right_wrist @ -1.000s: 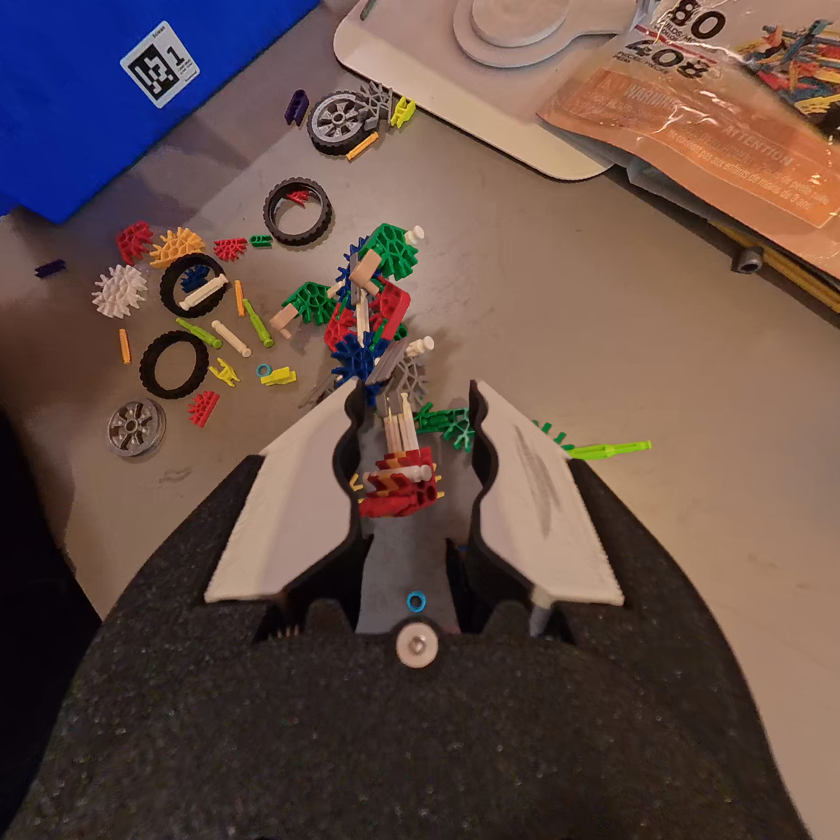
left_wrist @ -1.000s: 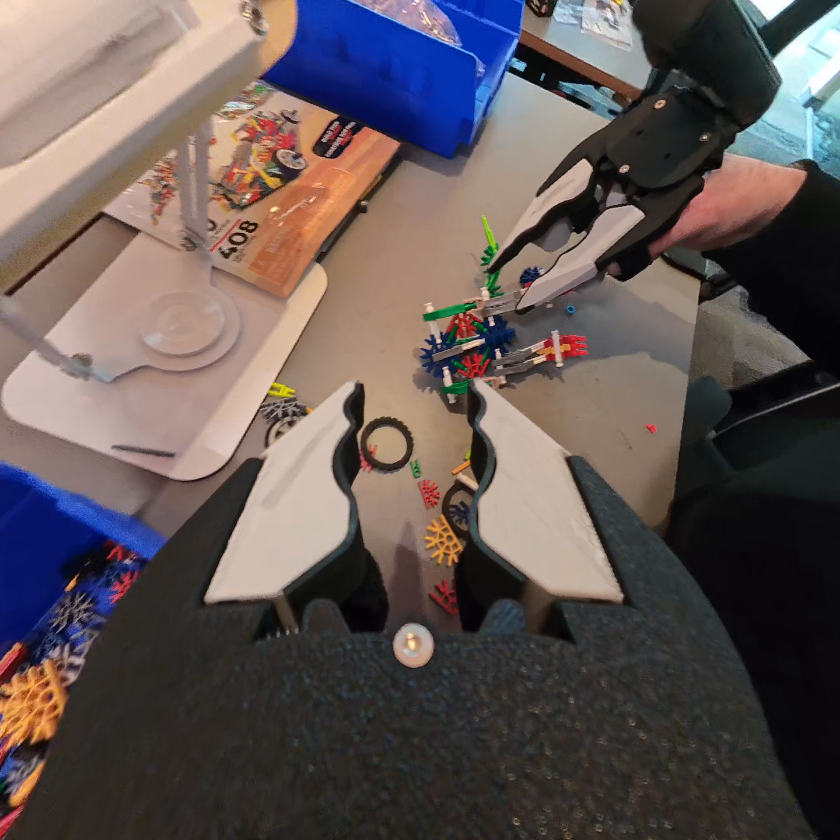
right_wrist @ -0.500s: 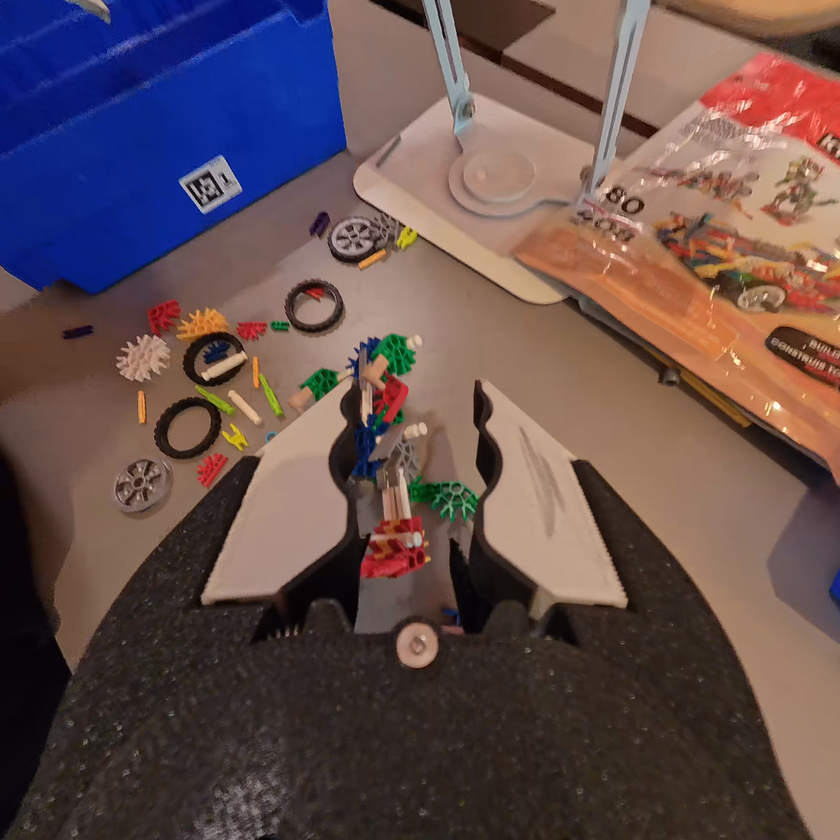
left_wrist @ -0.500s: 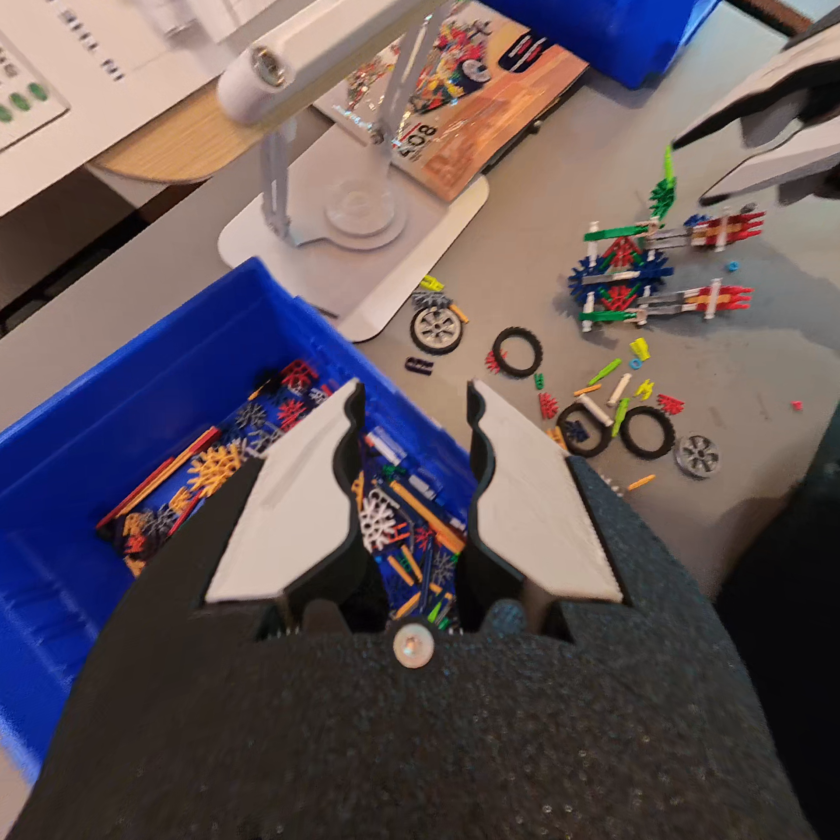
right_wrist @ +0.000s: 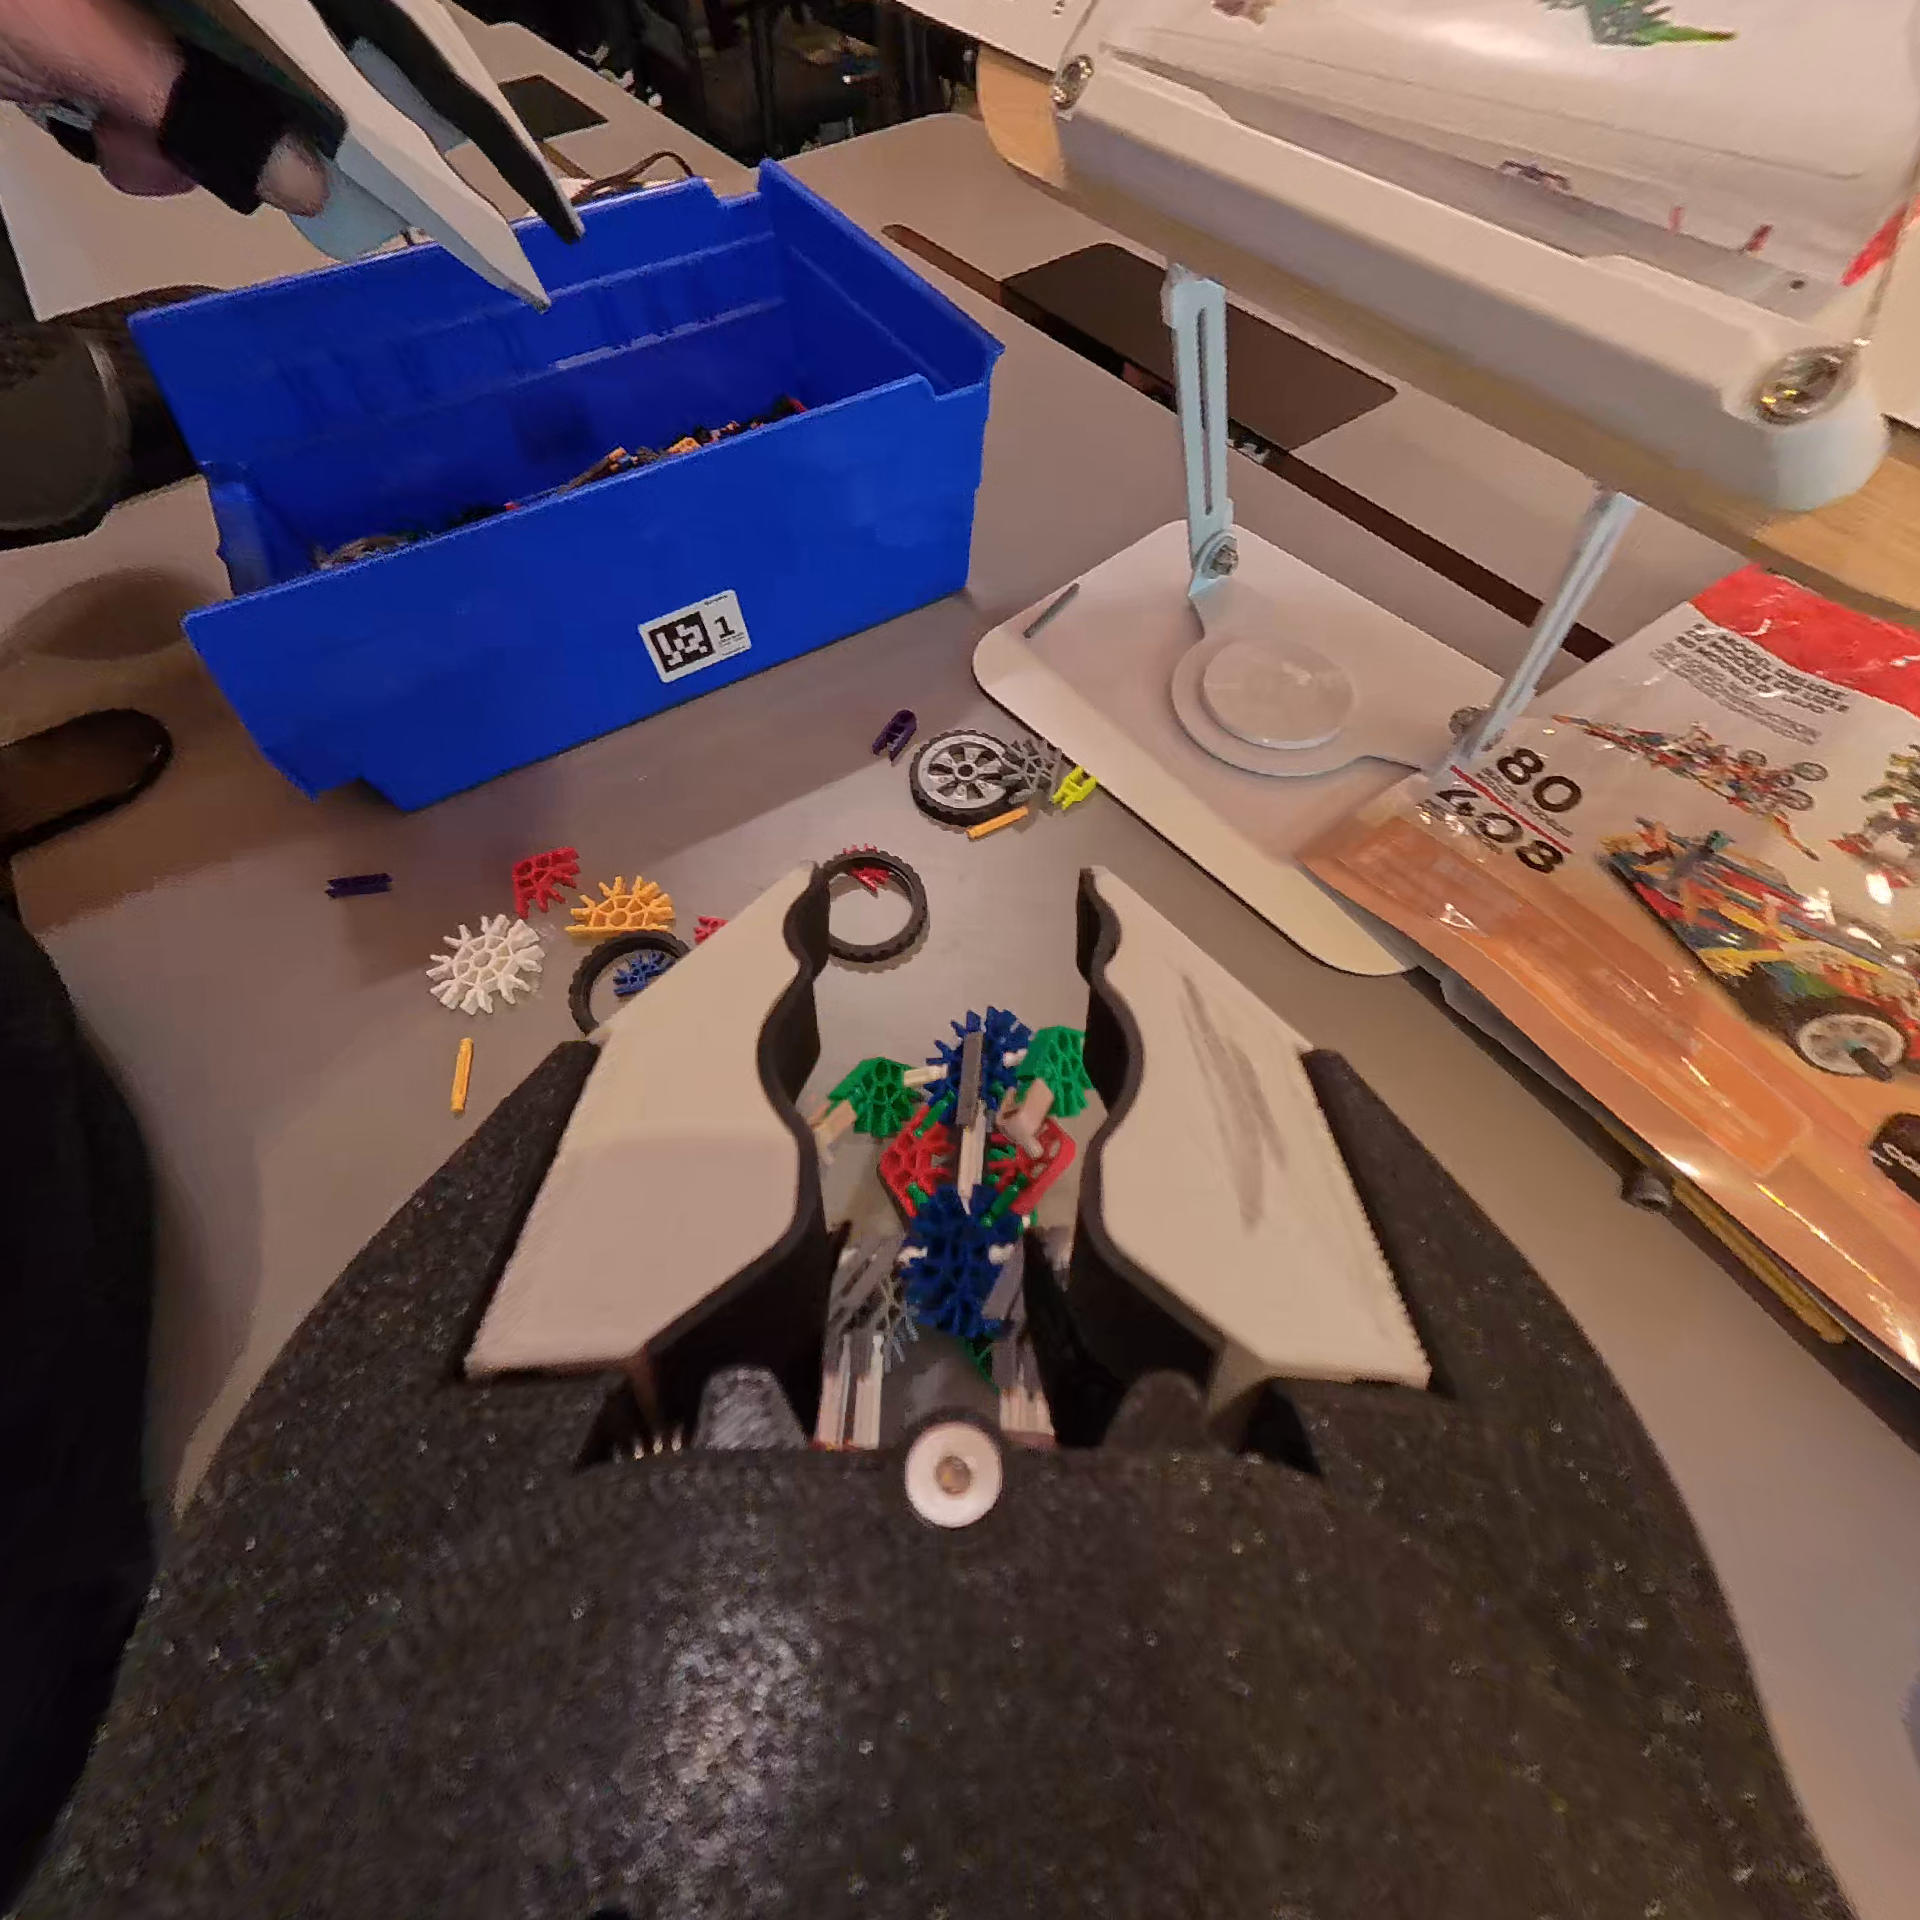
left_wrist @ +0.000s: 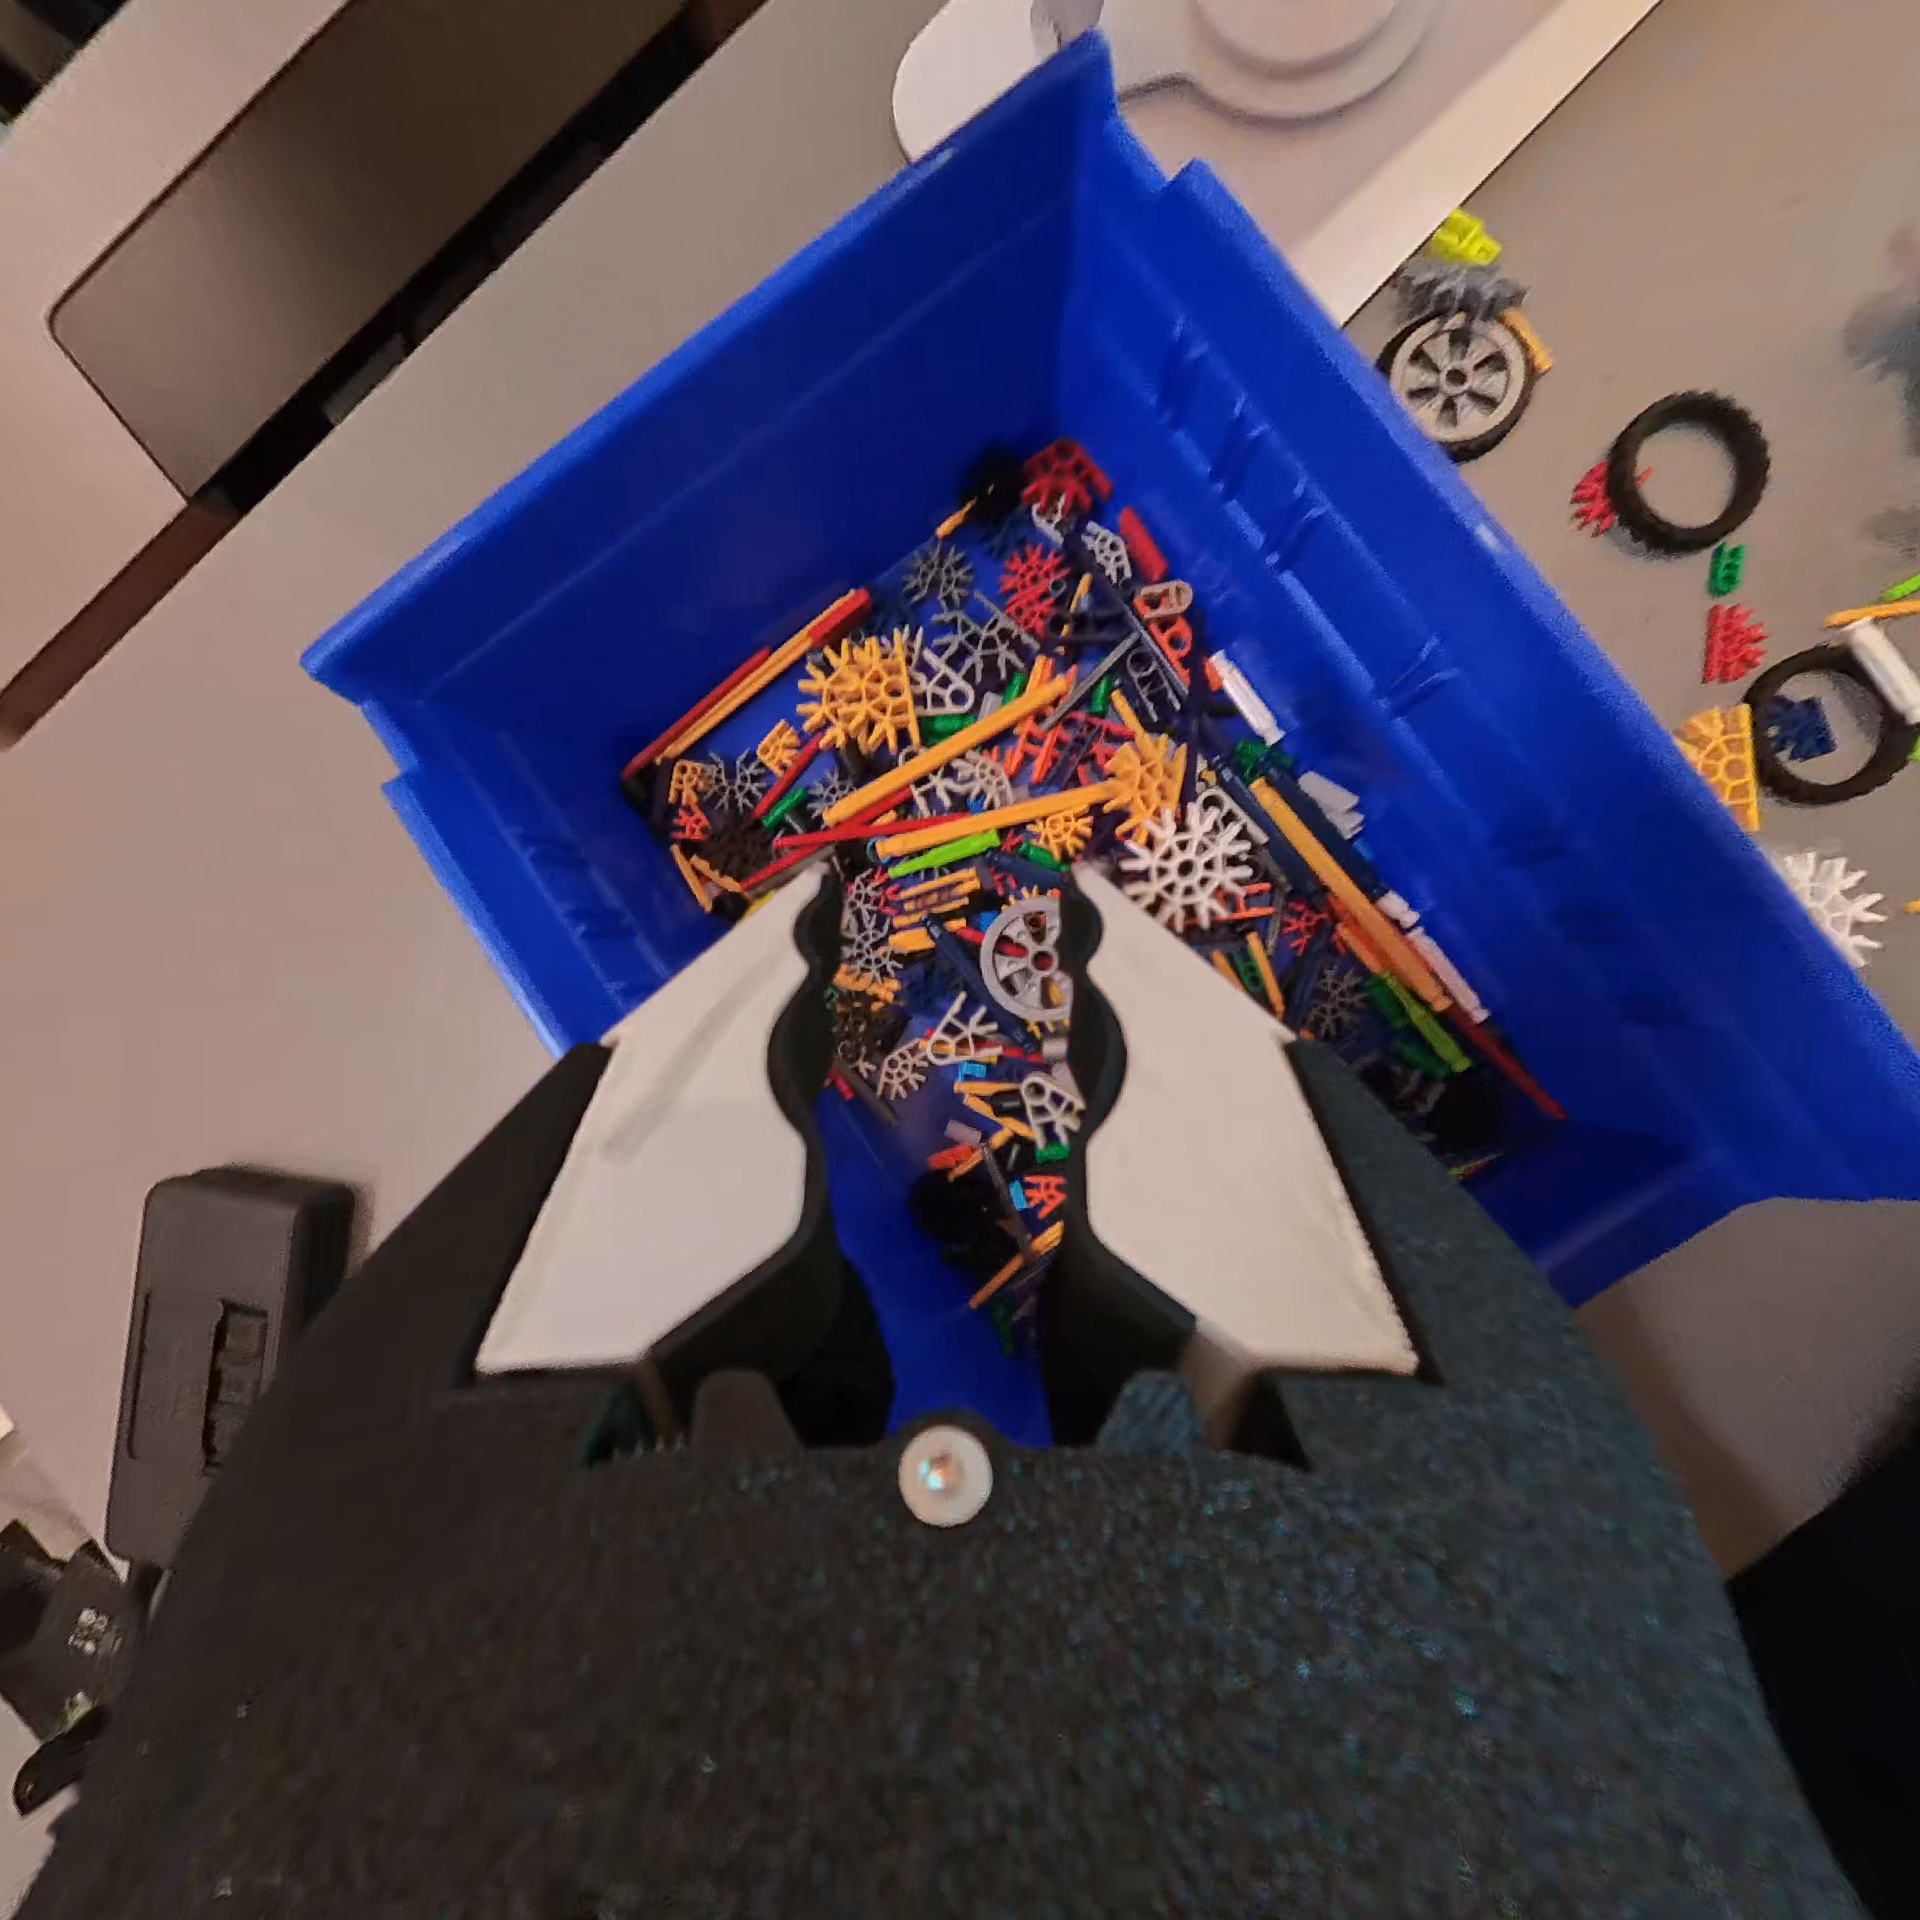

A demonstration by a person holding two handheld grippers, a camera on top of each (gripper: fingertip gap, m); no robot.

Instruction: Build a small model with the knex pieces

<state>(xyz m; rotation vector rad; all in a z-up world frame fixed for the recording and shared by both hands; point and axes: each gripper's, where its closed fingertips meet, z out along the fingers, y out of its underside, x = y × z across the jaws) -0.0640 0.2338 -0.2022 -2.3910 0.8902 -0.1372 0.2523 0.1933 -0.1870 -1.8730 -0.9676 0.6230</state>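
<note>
The left tongs point(left_wrist: 951, 894) are hanging released above the blue bin point(left_wrist: 1299, 436), pointing down at the heap of small building pieces point(left_wrist: 1039, 790) filling the frame's centre, gripping nothing. The right tongs point(right_wrist: 948, 894) are gaping too, hovering over the colourful toy model point(right_wrist: 961, 1132) sitting on the grey surface point(right_wrist: 1195, 914) at mid-frame; contact is unclear. Loose black tyres point(right_wrist: 875, 906) are lying just above it, the lamp base point(right_wrist: 1236, 675) at upper right.
</note>
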